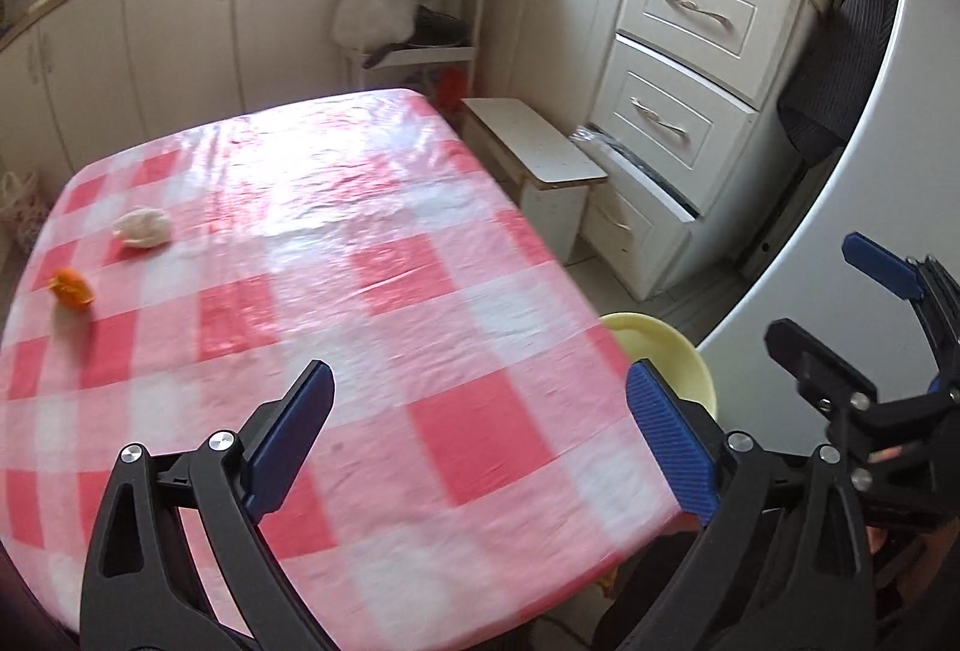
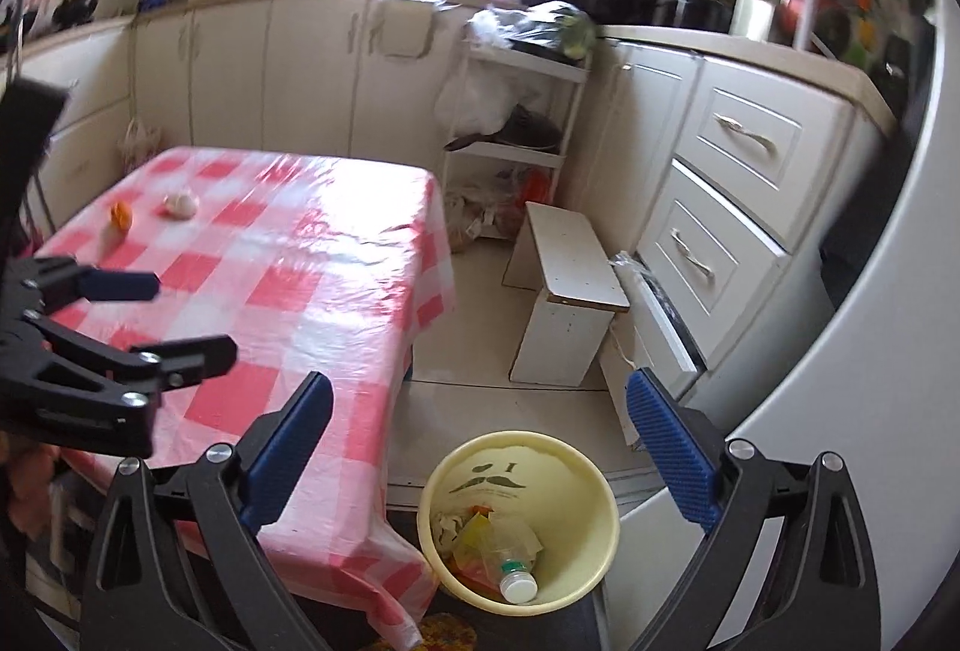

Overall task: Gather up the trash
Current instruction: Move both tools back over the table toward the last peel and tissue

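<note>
Nearest the right wrist camera, the right gripper (image 2: 480, 441) is seen with its blue-padded jaws spread wide and nothing between them, pointed down over a pale yellow bin (image 2: 591, 525) that stands on the floor beside the table's corner. A moustache print is carried on the bin's inner wall, and crumpled wrappers, yellowish scraps and a clear plastic bottle (image 2: 515, 579) with a white cap are heaped at its bottom. The left gripper (image 1: 480, 441) is likewise held with its jaws spread and empty, above the near part of a table (image 1: 372, 243) covered by a glossy red-and-white checked cloth. Two pieces of trash are left on the cloth, well beyond the left gripper's fingers and off to their left: a crumpled white wad (image 1: 143, 228), pale and lumpy like a balled tissue, and, nearer the table's left edge, a small bright orange scrap (image 1: 72, 288) with a ragged outline. They lie near each other but apart. From the left wrist view only a part of the bin's rim is shown past the table's right corner, just beyond the right-hand finger. A white stool (image 2: 570, 285) is seen on the floor ahead of the right gripper, beside white drawers (image 2: 720, 207).
</note>
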Tool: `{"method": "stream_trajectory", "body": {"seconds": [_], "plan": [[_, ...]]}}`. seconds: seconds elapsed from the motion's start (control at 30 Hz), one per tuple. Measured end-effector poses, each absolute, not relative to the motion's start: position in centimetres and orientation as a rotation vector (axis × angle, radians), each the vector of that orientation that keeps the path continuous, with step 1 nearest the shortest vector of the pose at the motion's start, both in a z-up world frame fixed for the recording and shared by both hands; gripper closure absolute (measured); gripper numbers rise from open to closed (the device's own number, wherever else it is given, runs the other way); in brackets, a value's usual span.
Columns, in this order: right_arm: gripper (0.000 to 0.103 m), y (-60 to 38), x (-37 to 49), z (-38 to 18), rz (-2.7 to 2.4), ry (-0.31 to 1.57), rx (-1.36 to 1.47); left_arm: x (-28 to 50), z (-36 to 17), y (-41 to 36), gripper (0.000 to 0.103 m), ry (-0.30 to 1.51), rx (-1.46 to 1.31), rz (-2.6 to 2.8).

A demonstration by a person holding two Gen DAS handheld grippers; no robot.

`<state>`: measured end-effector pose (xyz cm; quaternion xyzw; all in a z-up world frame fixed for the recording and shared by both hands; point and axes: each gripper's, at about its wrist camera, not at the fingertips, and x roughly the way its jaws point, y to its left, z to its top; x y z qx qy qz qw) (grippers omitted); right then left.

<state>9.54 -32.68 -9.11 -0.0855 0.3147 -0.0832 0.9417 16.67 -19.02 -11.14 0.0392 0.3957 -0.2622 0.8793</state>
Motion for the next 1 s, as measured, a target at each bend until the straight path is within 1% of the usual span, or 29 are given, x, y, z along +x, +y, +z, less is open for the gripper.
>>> {"method": "stream_trajectory", "body": {"seconds": [0.17, 0.73, 1.0], "plan": [[0.008, -30.8, 10.7, -9.3, -0.142, 0.661, -0.219, 16.2, -11.0, -15.8, 0.007, 0.820, 0.054, -0.508], [0.008, -26.0, 13.1, -9.8, -0.067, 0.683, -0.303, 17.8, -11.4, -8.7, 0.007, 0.812, -0.029, -0.388], [0.008, -23.3, 14.6, -10.5, 0.007, 0.708, -0.330, 21.4, -11.9, -3.3, 0.007, 0.812, -0.075, -0.215]]}}
